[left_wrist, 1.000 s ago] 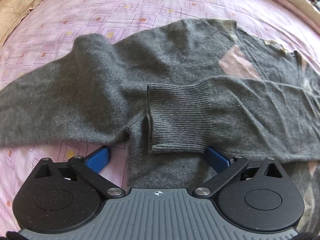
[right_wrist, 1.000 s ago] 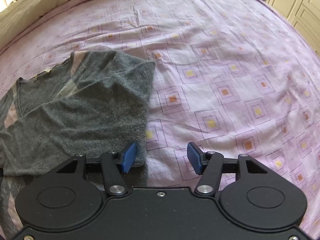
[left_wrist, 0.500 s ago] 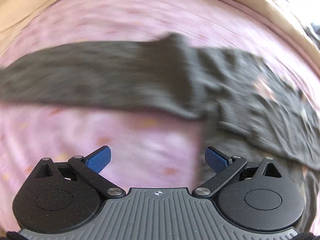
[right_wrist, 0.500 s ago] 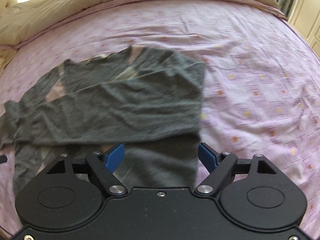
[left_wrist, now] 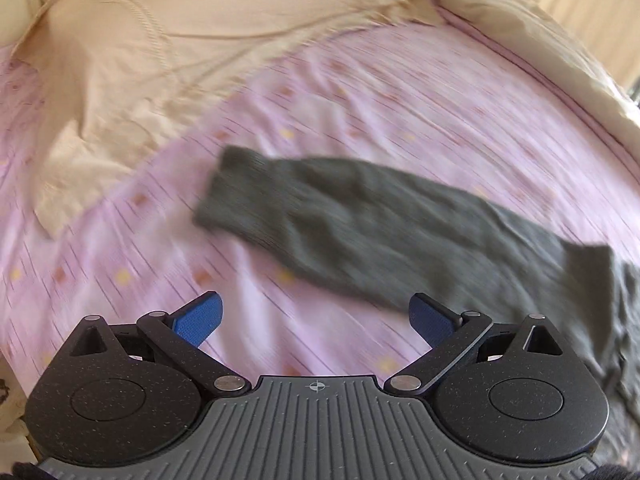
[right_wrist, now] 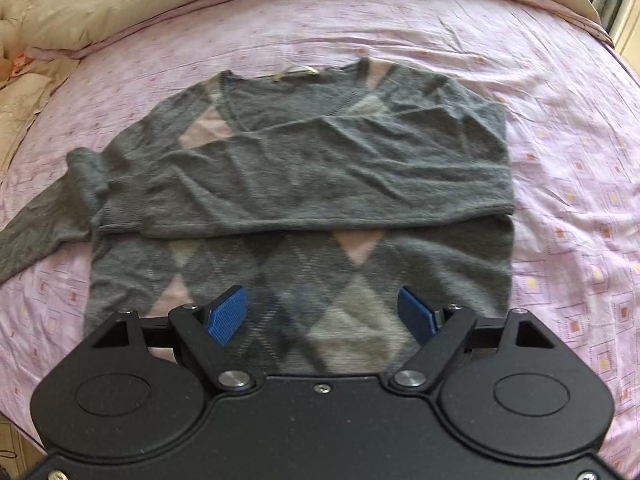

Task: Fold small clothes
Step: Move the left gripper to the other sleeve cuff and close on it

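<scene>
My left fingers and right fingers are both spread, holding nothing. The grey sweater lies flat on the bed, one sleeve folded across its chest, the other sleeve stretched sideways. I'd pinch that cuff and draw it across squarely; open sheet surrounds it.

One grey argyle sweater lies on one pink patterned bedsheet — two sleeves, one folded across the chest, one stretched out left. Two grippers — left, right — each with two blue pads.
</scene>
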Demonstrator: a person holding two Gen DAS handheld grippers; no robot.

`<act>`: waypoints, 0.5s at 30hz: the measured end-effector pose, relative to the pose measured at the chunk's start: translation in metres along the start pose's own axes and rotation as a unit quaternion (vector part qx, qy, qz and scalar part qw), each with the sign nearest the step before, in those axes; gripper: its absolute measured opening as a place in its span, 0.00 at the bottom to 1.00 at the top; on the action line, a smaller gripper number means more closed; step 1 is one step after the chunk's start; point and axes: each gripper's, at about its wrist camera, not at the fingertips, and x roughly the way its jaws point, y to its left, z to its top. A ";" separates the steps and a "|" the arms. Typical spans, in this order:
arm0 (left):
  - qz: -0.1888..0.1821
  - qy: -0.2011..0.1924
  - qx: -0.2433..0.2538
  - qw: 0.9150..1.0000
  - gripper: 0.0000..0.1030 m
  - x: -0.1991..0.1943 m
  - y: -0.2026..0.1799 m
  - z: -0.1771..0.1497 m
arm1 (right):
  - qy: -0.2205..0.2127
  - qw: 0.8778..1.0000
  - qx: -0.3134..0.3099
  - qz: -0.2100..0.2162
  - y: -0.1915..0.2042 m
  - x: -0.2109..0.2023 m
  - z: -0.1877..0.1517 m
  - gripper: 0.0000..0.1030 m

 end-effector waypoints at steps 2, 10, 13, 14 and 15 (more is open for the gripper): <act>-0.001 -0.003 -0.008 1.000 0.97 0.006 0.010 0.007 | 0.001 1.000 -0.007 0.002 0.009 -0.001 0.003 0.81; -0.003 -0.009 -0.016 1.000 0.73 0.028 0.024 0.020 | 0.005 0.999 -0.032 0.004 0.043 -0.002 0.015 0.81; -0.005 -0.021 -0.012 1.000 0.64 0.032 0.025 0.025 | 0.007 0.999 -0.043 0.006 0.053 -0.001 0.017 0.81; -0.001 -0.026 -0.011 1.000 0.54 0.031 0.025 0.026 | 0.008 0.999 -0.048 0.007 0.056 0.000 0.018 0.81; 0.006 -0.030 -0.012 0.999 0.49 0.031 0.024 0.027 | 0.010 0.999 -0.052 0.007 0.059 0.001 0.018 0.81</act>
